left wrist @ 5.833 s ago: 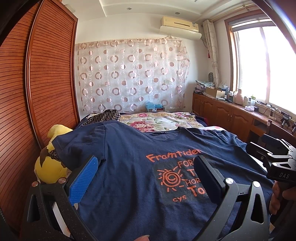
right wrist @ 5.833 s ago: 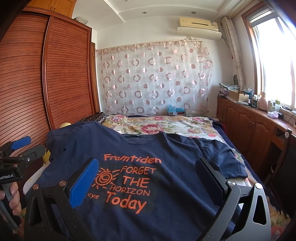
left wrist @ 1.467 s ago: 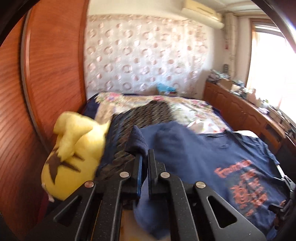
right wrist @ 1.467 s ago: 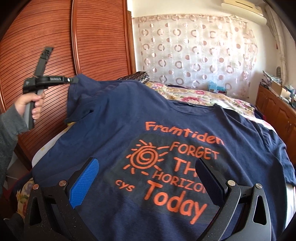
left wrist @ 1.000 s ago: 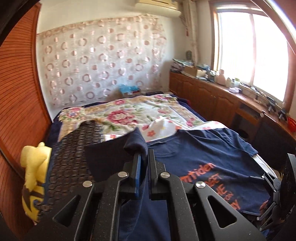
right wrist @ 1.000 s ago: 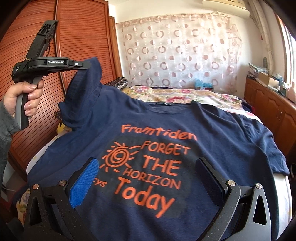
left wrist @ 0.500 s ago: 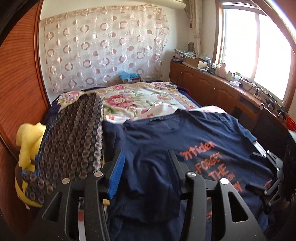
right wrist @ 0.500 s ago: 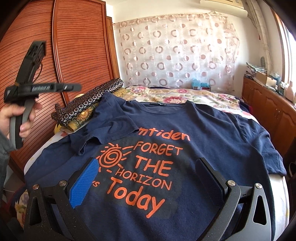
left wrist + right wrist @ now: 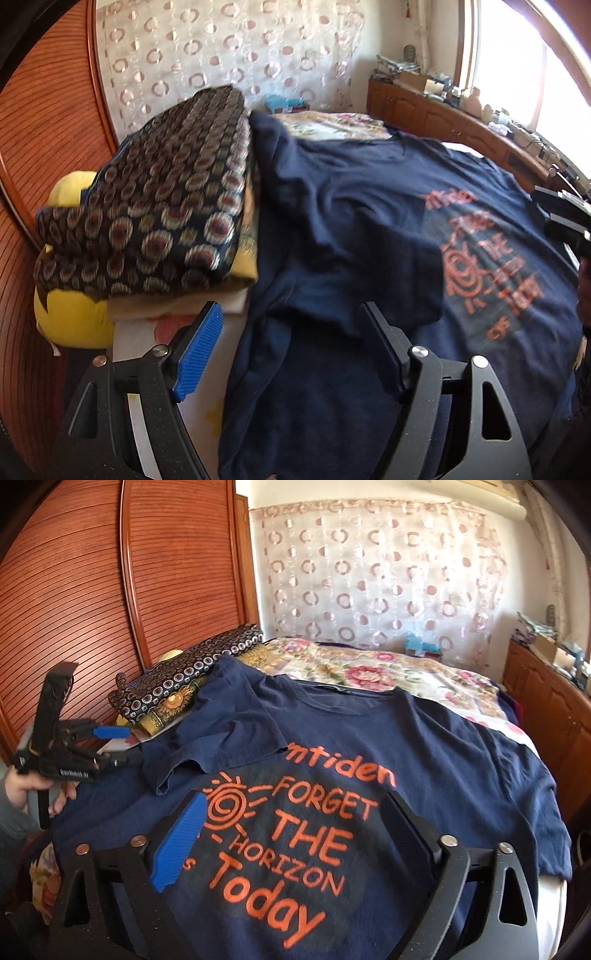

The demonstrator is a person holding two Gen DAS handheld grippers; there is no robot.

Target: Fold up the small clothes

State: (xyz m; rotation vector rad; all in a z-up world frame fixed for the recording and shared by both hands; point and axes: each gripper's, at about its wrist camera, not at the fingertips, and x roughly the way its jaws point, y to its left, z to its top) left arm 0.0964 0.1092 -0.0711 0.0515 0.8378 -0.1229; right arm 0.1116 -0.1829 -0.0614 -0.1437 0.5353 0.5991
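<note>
- Across the middle of both frames, the navy T-shirt (image 9: 424,760) lies face-up on the bed (image 9: 376,672), its orange print toward the lower centre of my right wrist view.
- Its long axis runs from the collar (image 9: 332,694), which points up-frame toward the curtain, down to the hem hidden beneath my claws at the bottom edge.
- One sleeve (image 9: 229,734) lies folded inward over the chest at centre-left of the right wrist view, covering the start of the top printed word; the other sleeve (image 9: 532,805) is spread flat at right.
- My left claw (image 9: 288,354) is spread wide and empty, hovering above the shirt's left side, low in its own frame.
- My right claw (image 9: 295,834) is likewise gaping and holds nothing, poised over the print.
- I judge the first sleeve fold done, so the spread sleeve looks next: my right claw would need to pinch its cuff and carry it inward.
- At upper left, a patterned folded cloth (image 9: 155,199) sits just beside the shirt's shoulder.
</note>
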